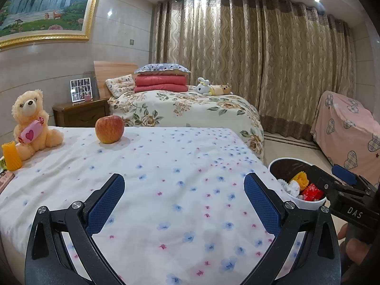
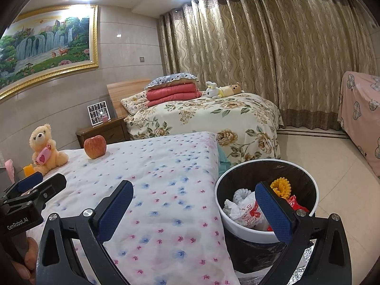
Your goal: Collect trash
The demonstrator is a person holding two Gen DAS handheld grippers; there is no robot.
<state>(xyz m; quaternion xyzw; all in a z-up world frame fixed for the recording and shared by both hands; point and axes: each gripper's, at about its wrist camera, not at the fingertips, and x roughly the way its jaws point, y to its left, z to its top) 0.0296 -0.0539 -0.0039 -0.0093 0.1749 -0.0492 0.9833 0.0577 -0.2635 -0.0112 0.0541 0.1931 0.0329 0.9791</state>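
Trash sat in the white bin (image 2: 239,223), which stood on the floor just beside the corner of the near bed (image 2: 152,190): a crumpled white wrapper with red print (image 2: 247,210), a yellow foam sleeve (image 2: 281,186), a red packet (image 2: 295,204) and some white netting (image 2: 239,193). The bin had a black liner. Right gripper (image 2: 193,211) hung with its blue-padded fingers wide apart and nothing between them, one finger over the flowered sheet, the other over the bin's mouth. Left gripper (image 1: 184,203) was held above the same sheet, its fingers also spread wide and holding nothing. Toward the far end of that bed an apple (image 1: 109,129) stood on the sheet, with a teddy bear (image 1: 32,123) holding a pink heart candy to its left, and another yellow foam sleeve (image 1: 10,156) upright just beside the bear. Beyond lay a second bed with a floral cover (image 1: 190,109), a nightstand (image 1: 80,112) and drawn curtains (image 1: 261,54)
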